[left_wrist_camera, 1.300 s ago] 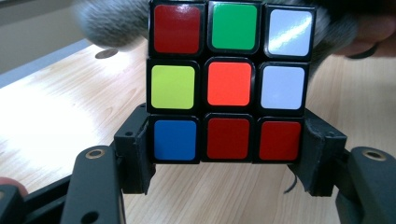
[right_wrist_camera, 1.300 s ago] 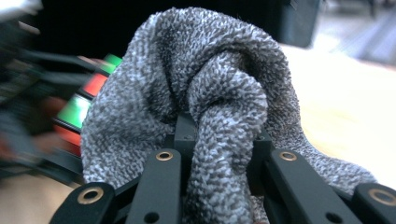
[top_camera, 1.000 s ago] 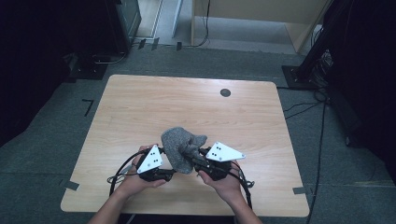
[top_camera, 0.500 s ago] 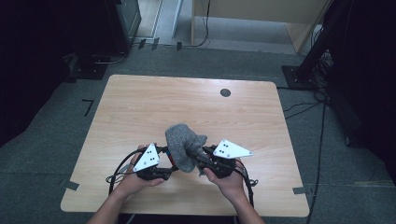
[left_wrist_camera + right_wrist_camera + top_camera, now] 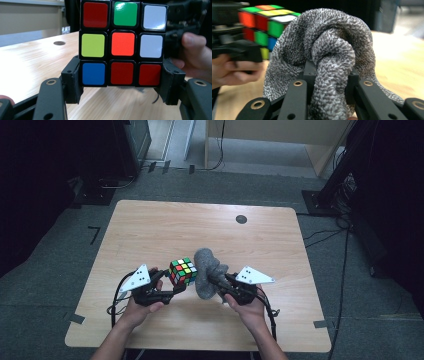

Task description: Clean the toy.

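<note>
Right gripper (image 5: 216, 281): sitting nearest the person's edge of the table, it is pinching a bunched fold of the grey cloth (image 5: 207, 272) between its jaws; in the right gripper view the cloth (image 5: 329, 57) is bulging up and over both jaws, so the grip is looking firm.

Left gripper (image 5: 176, 284): it is clamping the puzzle cube (image 5: 183, 271) by the two sides of its bottom layer, jaws narrowed onto it; the left gripper view is showing the cube (image 5: 123, 43) seated square, one full face turned to the camera.

Position of the work: cube and cloth are being held just above the table (image 5: 150, 230), near its front middle, cloth just to the right of the cube and seemingly brushing its right side.

Step in hand, as judged: wiping the cube with the cloth, one face at a time.

Method advised: keeping the left hold still and level, bringing the cloth's rounded bulge flat against a face, then stroking across it with light pressure so the cube is not twisting in the jaws.

Risk noted: the cube is being gripped low, so pushing high on it could be tipping it out.

Farther off: a small dark round mark (image 5: 241, 219) is lying toward the table's far edge, well apart from the work.
</note>
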`<state>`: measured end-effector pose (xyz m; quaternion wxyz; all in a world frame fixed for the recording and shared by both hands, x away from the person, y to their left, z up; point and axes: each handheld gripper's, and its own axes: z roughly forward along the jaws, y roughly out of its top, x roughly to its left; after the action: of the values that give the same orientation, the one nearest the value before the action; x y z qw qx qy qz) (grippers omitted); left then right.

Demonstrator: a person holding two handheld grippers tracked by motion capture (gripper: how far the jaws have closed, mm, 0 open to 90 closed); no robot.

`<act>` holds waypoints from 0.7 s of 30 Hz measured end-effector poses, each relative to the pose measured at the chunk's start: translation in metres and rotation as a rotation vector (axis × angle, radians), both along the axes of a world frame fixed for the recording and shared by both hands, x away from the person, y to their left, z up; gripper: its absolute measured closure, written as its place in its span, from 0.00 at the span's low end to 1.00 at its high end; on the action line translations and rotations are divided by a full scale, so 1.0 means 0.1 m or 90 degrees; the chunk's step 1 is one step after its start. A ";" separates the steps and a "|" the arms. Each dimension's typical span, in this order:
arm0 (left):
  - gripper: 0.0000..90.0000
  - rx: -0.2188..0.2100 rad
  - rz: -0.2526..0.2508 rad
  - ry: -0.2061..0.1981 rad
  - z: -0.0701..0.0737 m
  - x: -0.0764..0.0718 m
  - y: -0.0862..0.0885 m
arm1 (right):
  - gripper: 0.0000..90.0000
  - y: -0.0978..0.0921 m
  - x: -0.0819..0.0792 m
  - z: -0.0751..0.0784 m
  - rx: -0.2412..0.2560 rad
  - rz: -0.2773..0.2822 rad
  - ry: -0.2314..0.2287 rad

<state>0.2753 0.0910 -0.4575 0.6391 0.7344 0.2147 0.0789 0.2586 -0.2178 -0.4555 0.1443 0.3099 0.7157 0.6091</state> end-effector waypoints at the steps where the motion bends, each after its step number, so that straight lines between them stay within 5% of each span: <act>1: 0.38 -0.002 -0.007 0.000 0.00 -0.01 -0.01 | 0.79 0.04 -0.02 0.00 -0.001 0.014 -0.016; 6: 0.38 -0.020 -0.014 0.009 0.03 0.00 0.03 | 0.81 0.27 -0.11 -0.07 -0.074 0.081 -0.071; 8: 0.38 -0.034 -0.007 0.015 0.04 0.02 0.07 | 0.81 0.34 -0.12 -0.12 -0.128 0.107 -0.063; 10: 0.38 -0.035 -0.001 0.016 0.04 0.03 0.08 | 0.81 0.37 -0.11 -0.15 -0.180 0.094 -0.060; 13: 0.38 -0.012 -0.003 0.011 0.02 0.02 0.05 | 0.81 0.28 -0.08 -0.10 -0.132 0.052 -0.054; 17: 0.38 -0.005 -0.017 0.016 0.00 0.01 0.00 | 0.81 0.13 -0.12 0.06 -0.027 0.015 -0.099; 19: 0.38 -0.011 -0.020 0.021 0.00 0.02 0.00 | 0.81 0.15 -0.14 0.07 -0.034 0.033 -0.116; 21: 0.38 -0.020 -0.013 0.025 0.01 0.03 0.03 | 0.81 0.23 -0.14 0.01 -0.077 0.061 -0.112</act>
<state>0.2781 0.0938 -0.4564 0.6470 0.7278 0.2208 0.0542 0.2442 -0.1952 -0.4540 0.1955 0.2117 0.7496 0.5958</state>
